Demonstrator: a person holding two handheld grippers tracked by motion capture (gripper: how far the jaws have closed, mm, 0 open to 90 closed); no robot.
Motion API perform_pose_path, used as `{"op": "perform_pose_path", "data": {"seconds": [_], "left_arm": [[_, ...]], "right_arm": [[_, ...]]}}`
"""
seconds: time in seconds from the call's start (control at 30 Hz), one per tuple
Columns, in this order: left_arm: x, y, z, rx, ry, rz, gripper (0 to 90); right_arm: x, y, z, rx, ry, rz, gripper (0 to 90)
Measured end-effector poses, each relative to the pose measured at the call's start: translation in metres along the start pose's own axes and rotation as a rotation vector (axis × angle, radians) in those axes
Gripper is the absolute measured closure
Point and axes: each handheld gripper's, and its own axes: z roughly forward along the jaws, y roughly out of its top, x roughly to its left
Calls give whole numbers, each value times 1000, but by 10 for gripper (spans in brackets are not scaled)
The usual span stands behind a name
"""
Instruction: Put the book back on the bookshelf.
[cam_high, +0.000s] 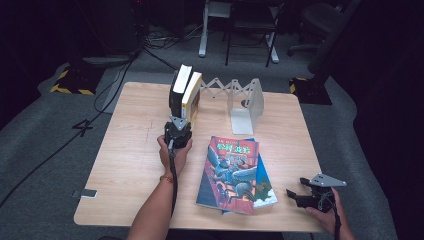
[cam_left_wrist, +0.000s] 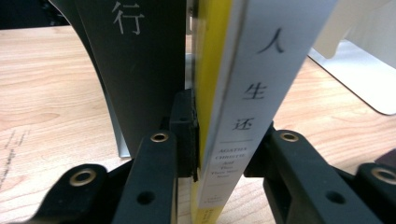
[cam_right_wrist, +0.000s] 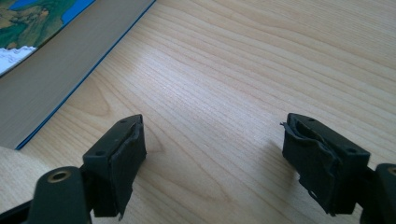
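One yellow-spined book (cam_left_wrist: 224, 116) is being clamped upright by the left gripper (cam_left_wrist: 219, 154); right gripper (cam_right_wrist: 212, 158) is being held w/ jaws apart above the table (cam_right_wrist: 224, 70).

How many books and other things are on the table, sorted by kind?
Upright books: 2, a dark book and a yellow book
Flat books: 2, a red-covered book on a blue-edged book
Expanding bookend rack: 1
Total: 5

Two upright books (cam_high: 184, 90) stand at the far middle of the table (cam_high: 125, 150), with a bookend (cam_high: 247, 105) just to their right. Two stacked books (cam_high: 234, 172) lie flat nearer, right of centre, the lower one (cam_high: 265, 192) jutting out rightward.
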Motion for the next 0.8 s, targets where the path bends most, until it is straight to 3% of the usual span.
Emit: {"op": "perform_pose_path", "data": {"seconds": [0.2,0.27,0.37,0.5,0.67,0.8], "left_arm": [[2,-4,-2,16,-33,-11,639],[1,-6,-4,16,-43,2,628],[3,-9,-8,6,-89,18,551],[7,-11,-15,15,-107,41,492],[12,-12,-24,19,-136,97,501],[13,-13,-30,6,-167,125,577]], "right_arm": [[0,0,0,0,0,0,215],[0,0,0,0,0,0,215],[0,0,0,-1,-1,0,215],[0,0,0,-1,-1,0,215],[0,0,0,-2,-3,1,215],[0,0,0,-1,-2,1,215]]}}
